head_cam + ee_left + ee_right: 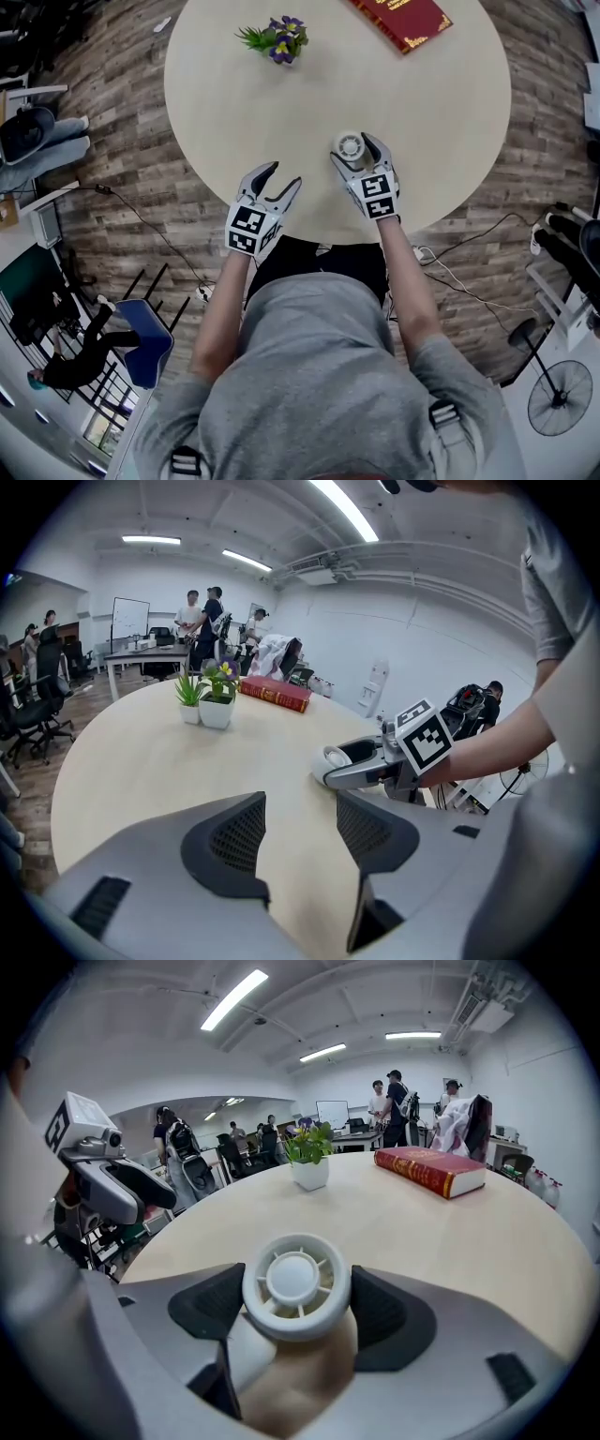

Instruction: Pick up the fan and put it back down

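Observation:
A small white fan (349, 145) with a round grille sits near the front edge of the round beige table (441, 103). My right gripper (354, 151) is shut on the fan, one pad on each side of its head; in the right gripper view the fan (296, 1284) fills the gap between the dark pads. The left gripper view shows the fan (335, 757) low at the tabletop, held by the right gripper (364, 762). My left gripper (284, 176) hovers open over the table's front edge, to the left of the fan, with nothing between its fingers (230, 841).
A potted plant (278, 39) stands at the table's far side and a red book (401, 19) lies at the far right. Beyond the table are a blue chair (145, 339), a standing floor fan (560, 396) and cables on the wooden floor. People stand far back in the room.

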Motion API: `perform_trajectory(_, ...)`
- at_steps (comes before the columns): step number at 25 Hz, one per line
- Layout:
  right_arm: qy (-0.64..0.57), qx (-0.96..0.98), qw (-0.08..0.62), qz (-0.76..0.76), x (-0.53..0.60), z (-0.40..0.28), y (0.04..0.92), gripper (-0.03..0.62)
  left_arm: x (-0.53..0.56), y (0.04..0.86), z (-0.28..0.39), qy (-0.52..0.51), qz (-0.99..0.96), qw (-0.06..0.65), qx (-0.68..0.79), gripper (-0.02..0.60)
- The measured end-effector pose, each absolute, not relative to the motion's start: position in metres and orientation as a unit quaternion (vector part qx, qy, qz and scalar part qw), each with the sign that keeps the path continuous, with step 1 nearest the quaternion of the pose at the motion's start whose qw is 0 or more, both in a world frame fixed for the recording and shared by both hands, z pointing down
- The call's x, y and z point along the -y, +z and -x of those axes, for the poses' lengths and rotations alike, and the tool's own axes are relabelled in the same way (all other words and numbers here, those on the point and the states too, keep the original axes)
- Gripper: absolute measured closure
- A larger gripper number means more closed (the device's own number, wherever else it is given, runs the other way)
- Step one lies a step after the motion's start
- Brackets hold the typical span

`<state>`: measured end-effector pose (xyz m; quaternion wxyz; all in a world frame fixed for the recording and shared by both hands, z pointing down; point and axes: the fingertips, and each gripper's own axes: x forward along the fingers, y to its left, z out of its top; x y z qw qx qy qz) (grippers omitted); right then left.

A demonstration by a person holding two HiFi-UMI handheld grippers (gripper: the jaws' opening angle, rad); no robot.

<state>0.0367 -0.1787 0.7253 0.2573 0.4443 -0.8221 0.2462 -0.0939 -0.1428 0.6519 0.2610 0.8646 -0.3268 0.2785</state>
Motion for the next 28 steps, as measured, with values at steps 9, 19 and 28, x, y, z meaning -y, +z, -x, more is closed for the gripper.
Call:
perform_trajectory(9,0.252,0.826,0.257,-0.434,0.179,-0.036,0.737,0.229,0.144,0.655,0.089,0.278,-0.866,0.262,0.324,0.328)
perform_trajectory(19,0.249,0.825,0.255,-0.439,0.181,-0.035,0.733,0.217,0.143,0.647,0.088,0.274,-0.869,0.256,0.324,0.328)
perform_trajectory(28,0.232,0.822,0.254,-0.454,0.168,-0.046,0.708,0.207,0.139,0.626,0.08,0.252,-0.882,0.242,0.317,0.328)
